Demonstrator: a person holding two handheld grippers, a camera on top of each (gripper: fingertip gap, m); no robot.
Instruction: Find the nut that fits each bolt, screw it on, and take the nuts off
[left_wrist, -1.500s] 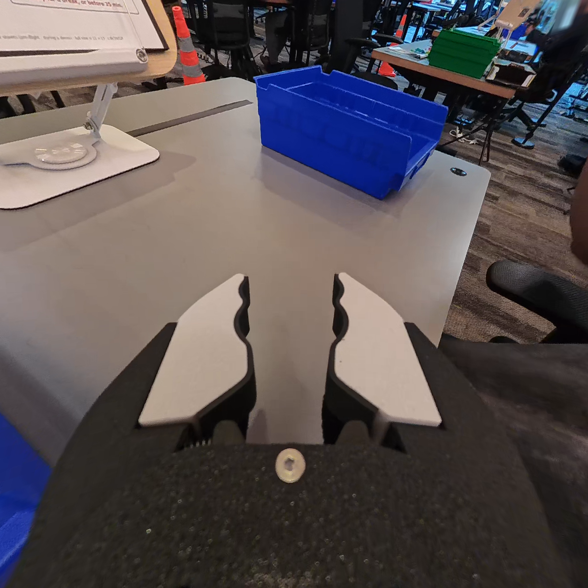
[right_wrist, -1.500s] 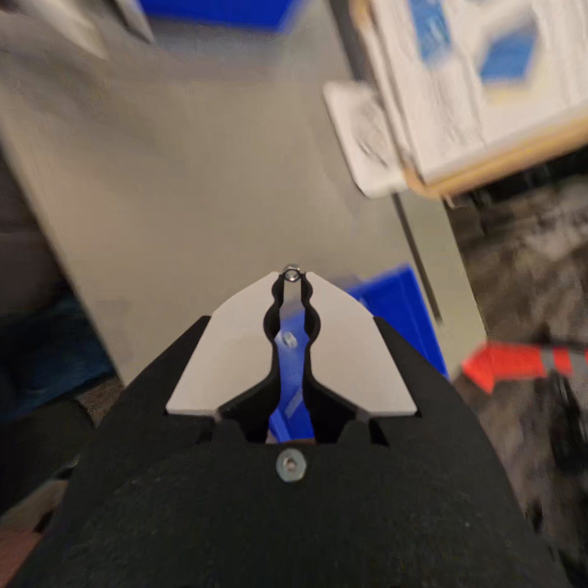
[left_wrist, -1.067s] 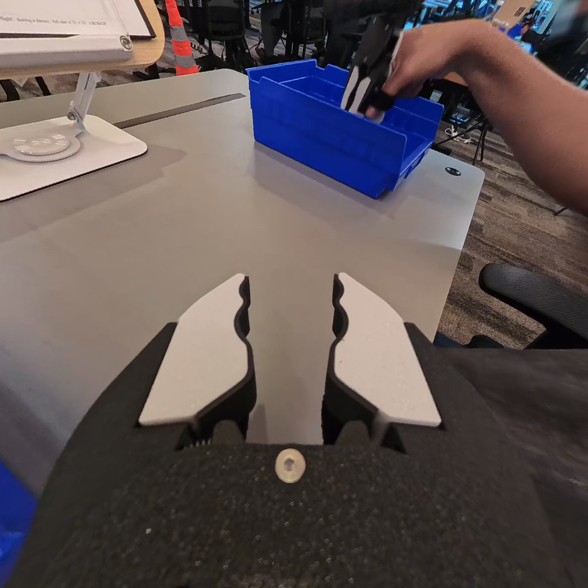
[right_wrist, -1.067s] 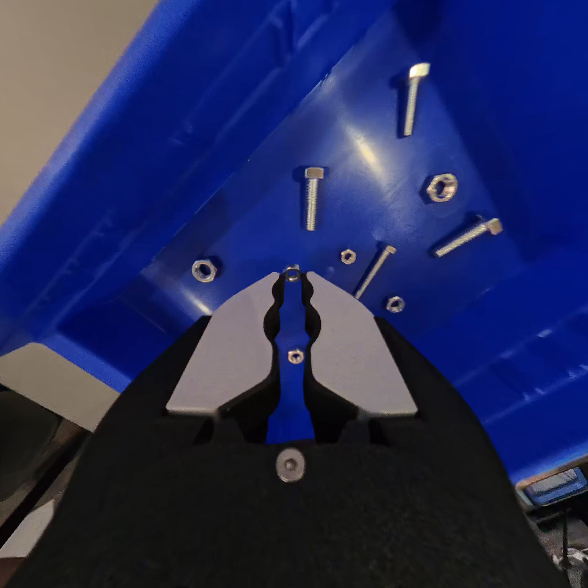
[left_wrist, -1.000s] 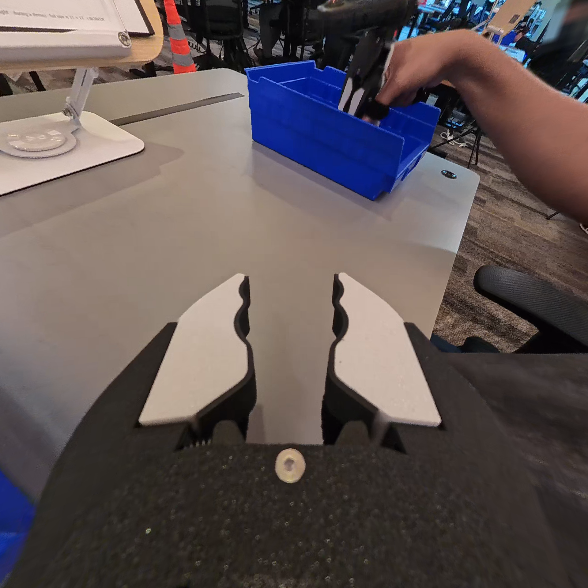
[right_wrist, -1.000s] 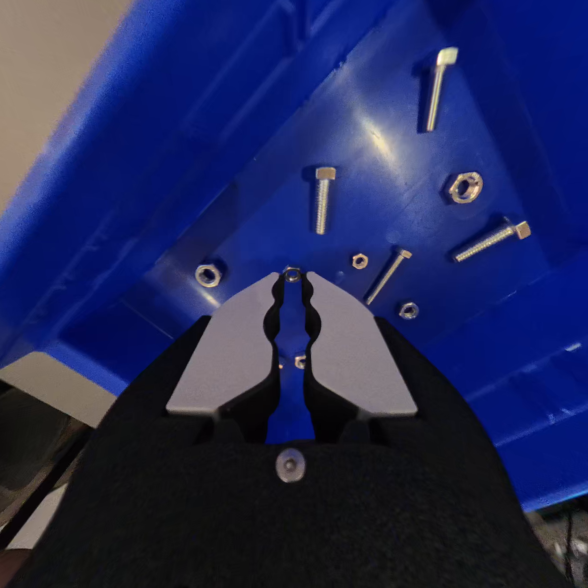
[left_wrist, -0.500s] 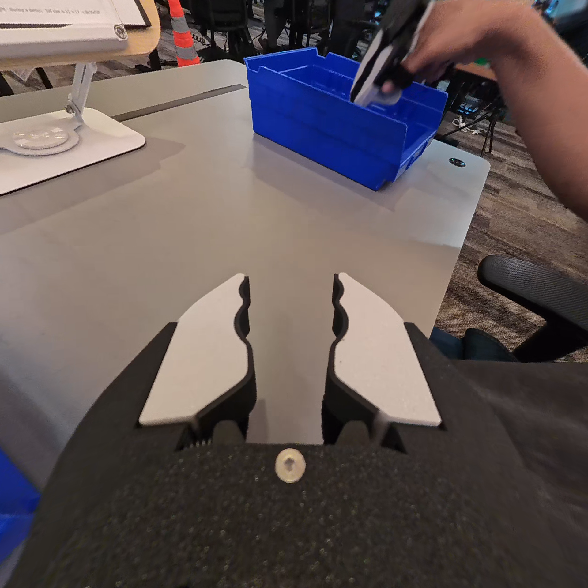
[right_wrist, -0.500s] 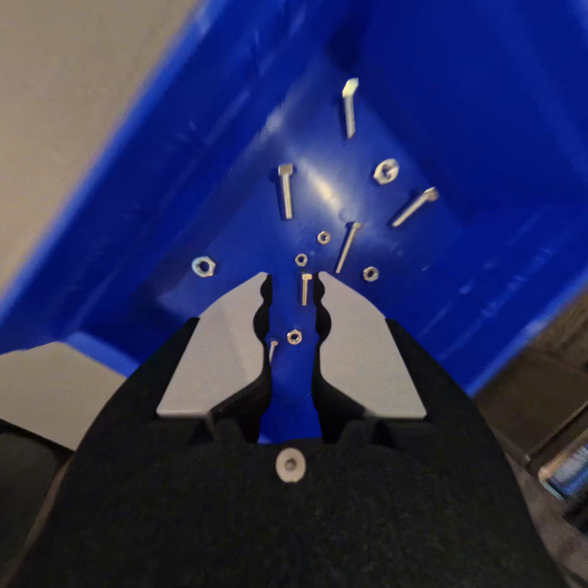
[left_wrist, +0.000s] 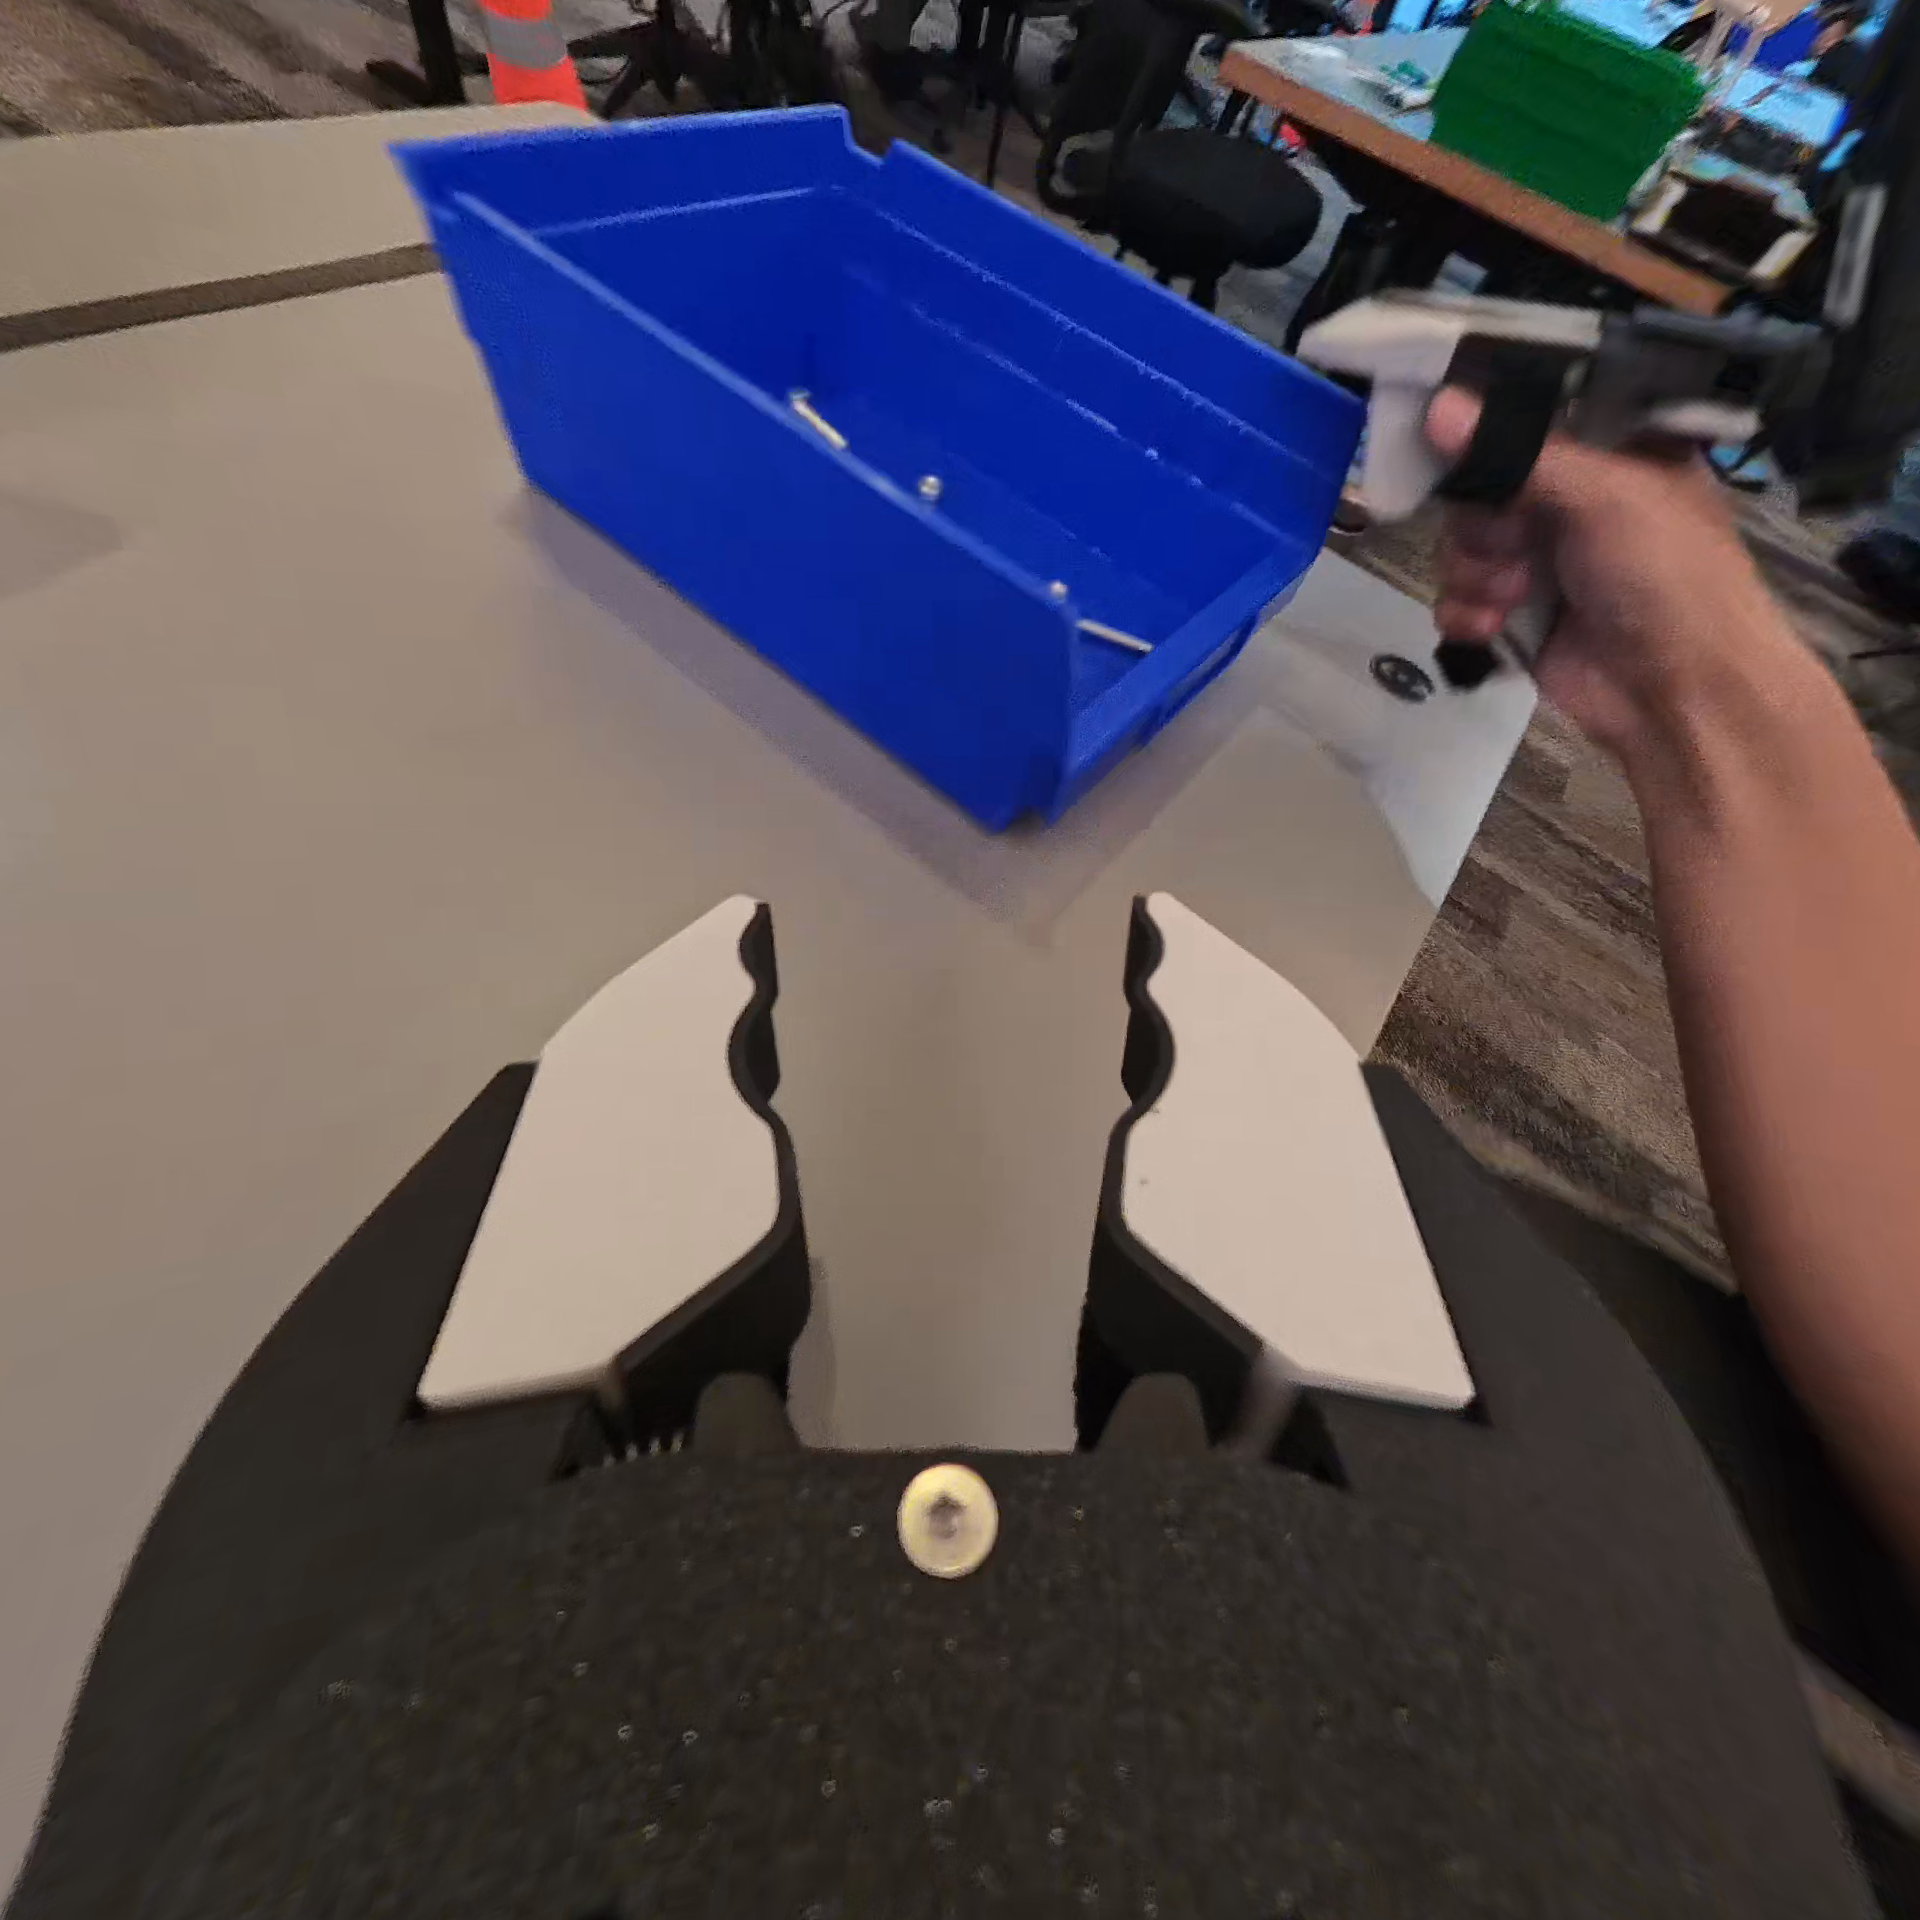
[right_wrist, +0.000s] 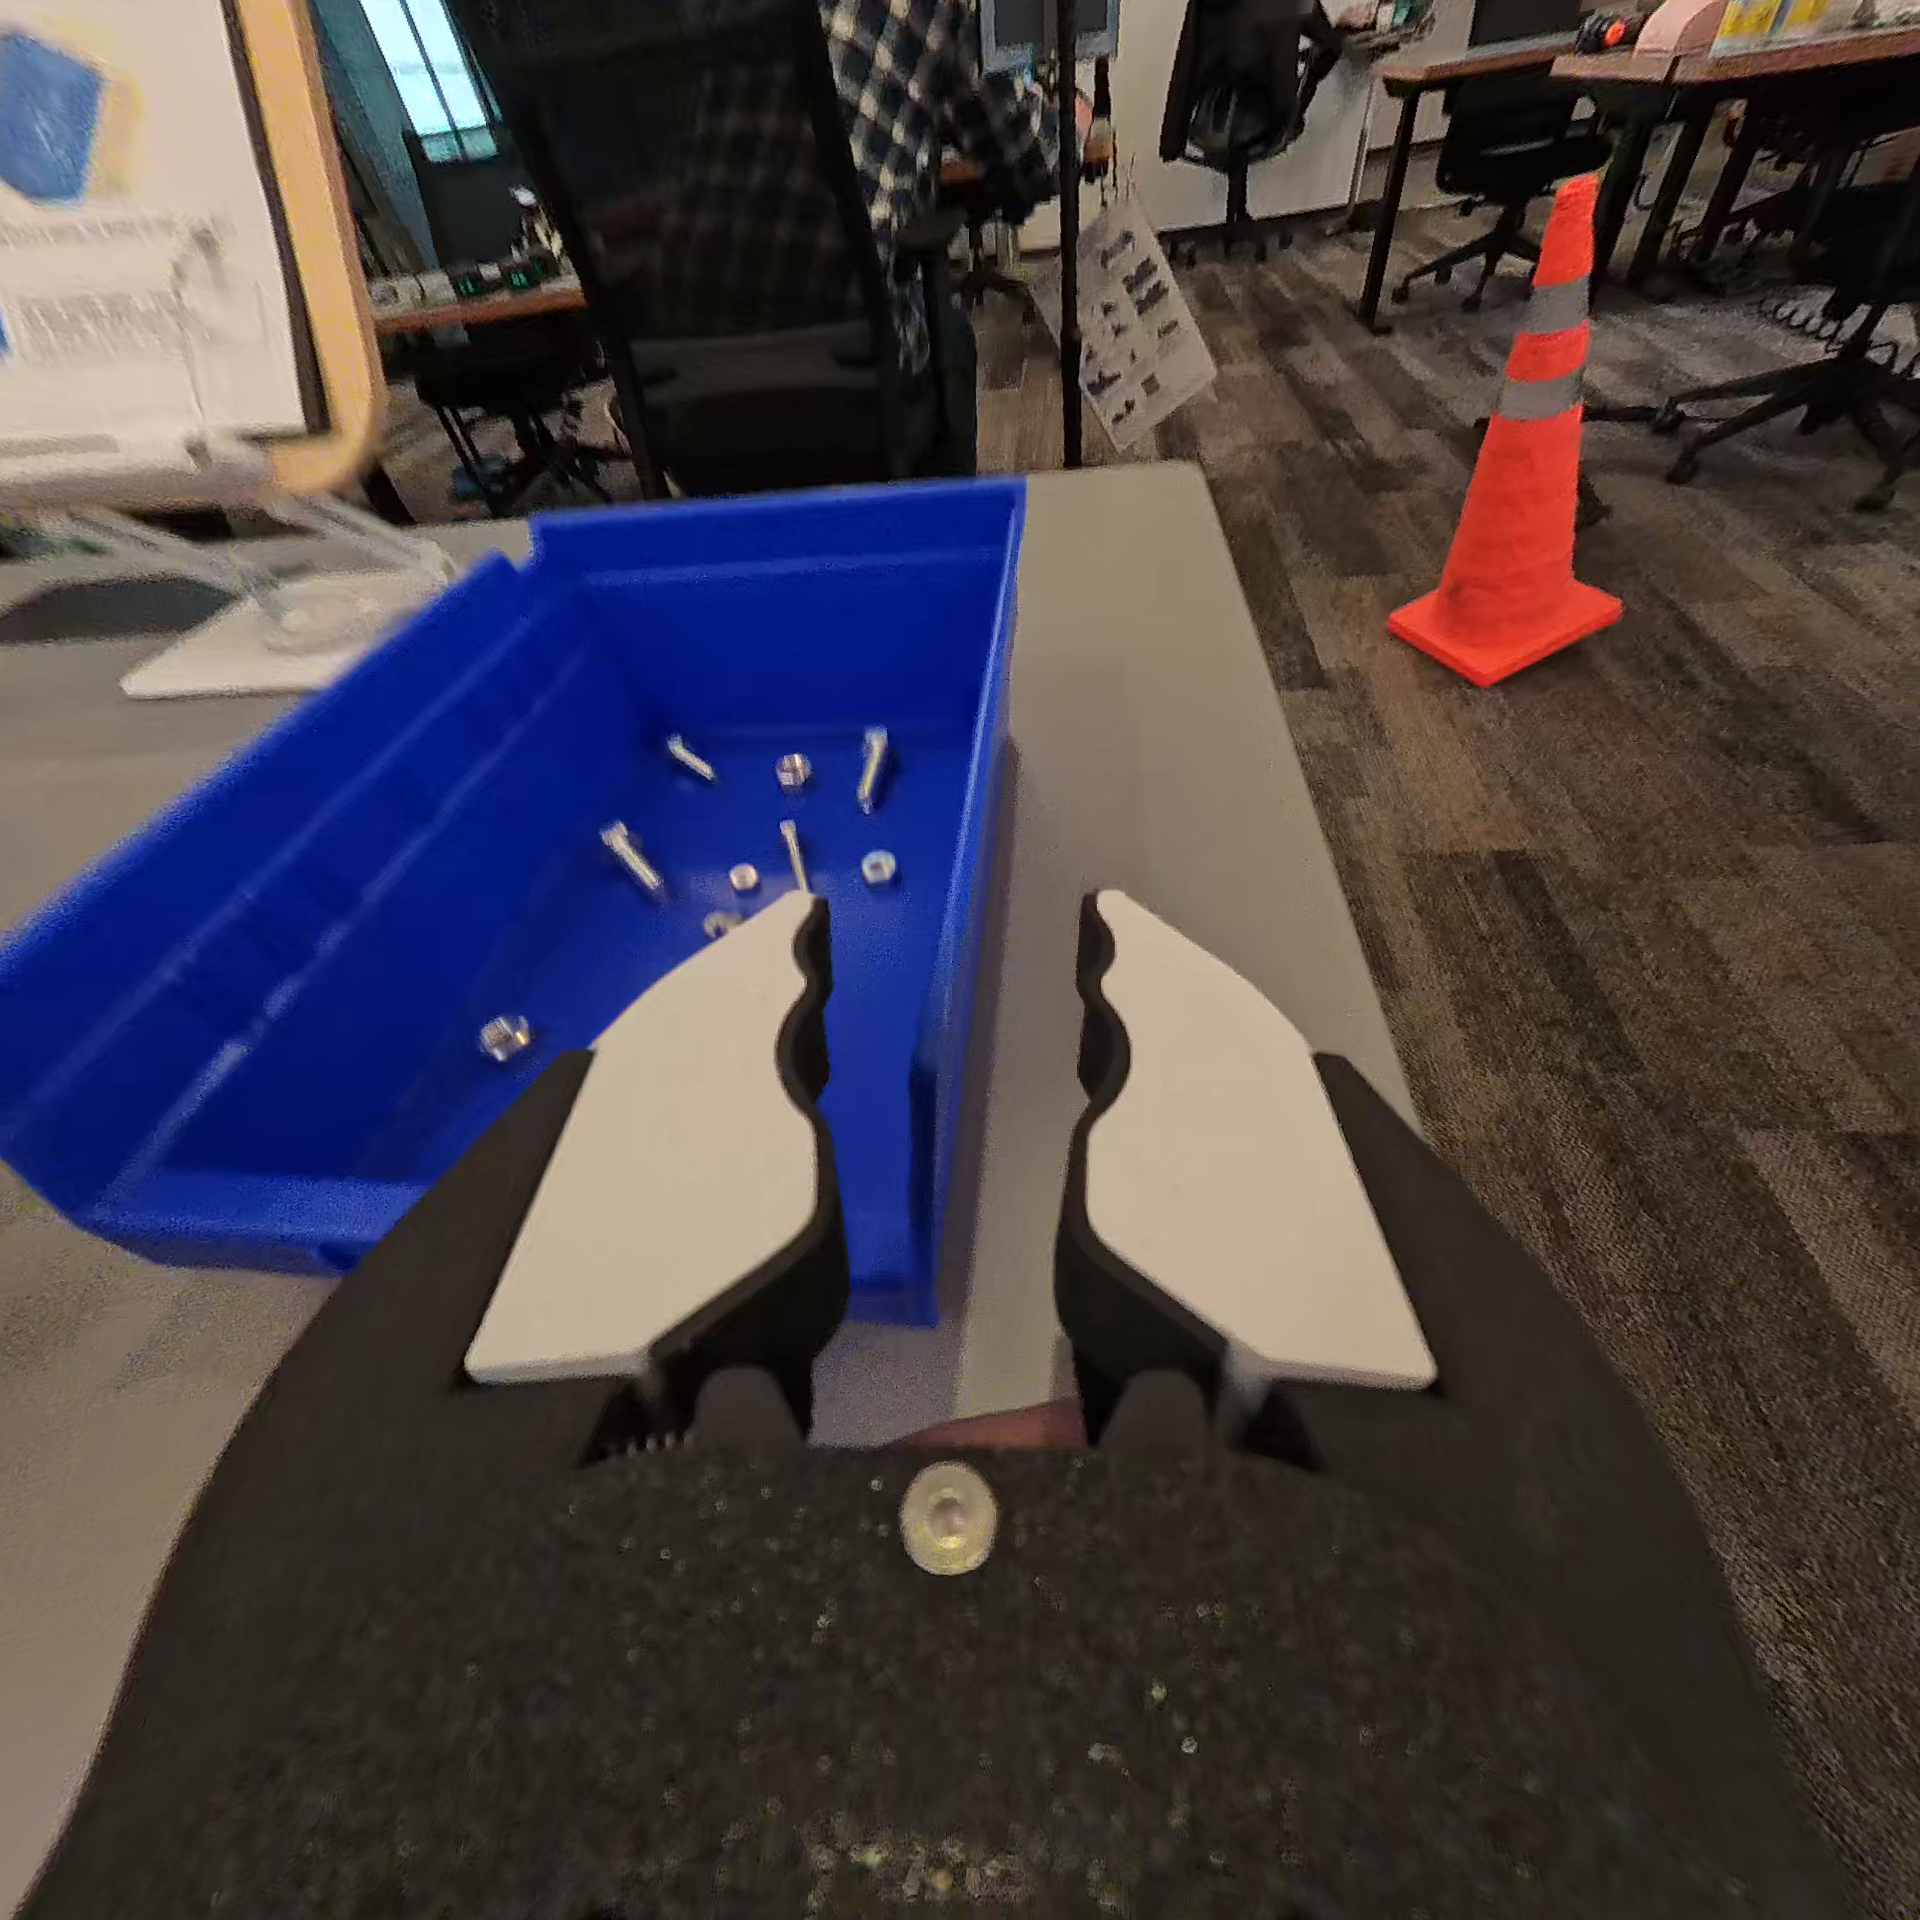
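Note:
A blue bin (left_wrist: 790, 582) (right_wrist: 312, 935) stands on the grey table (left_wrist: 260, 831). Several silver bolts (right_wrist: 630, 858) and nuts (right_wrist: 879, 868) lie loose on its floor. My right gripper (right_wrist: 951, 914) is open and empty, held above the bin's near right corner and the table's edge. In the left wrist view it shows off to the right of the bin, held in a hand (left_wrist: 1621, 582). My left gripper (left_wrist: 948, 914) is open and empty over bare table, short of the bin.
An orange traffic cone (right_wrist: 1527, 447) stands on the carpet to the right of the table. A white stand base (right_wrist: 270, 634) and a board with paper (right_wrist: 135, 239) sit behind the bin. Office chairs and desks fill the background. Tip to tip, the grippers are about 30 cm apart.
My right gripper carried a small nut into the bin, opened and dropped it there, then pulled back out to the bin's side. My left gripper moved closer to the bin, still open.

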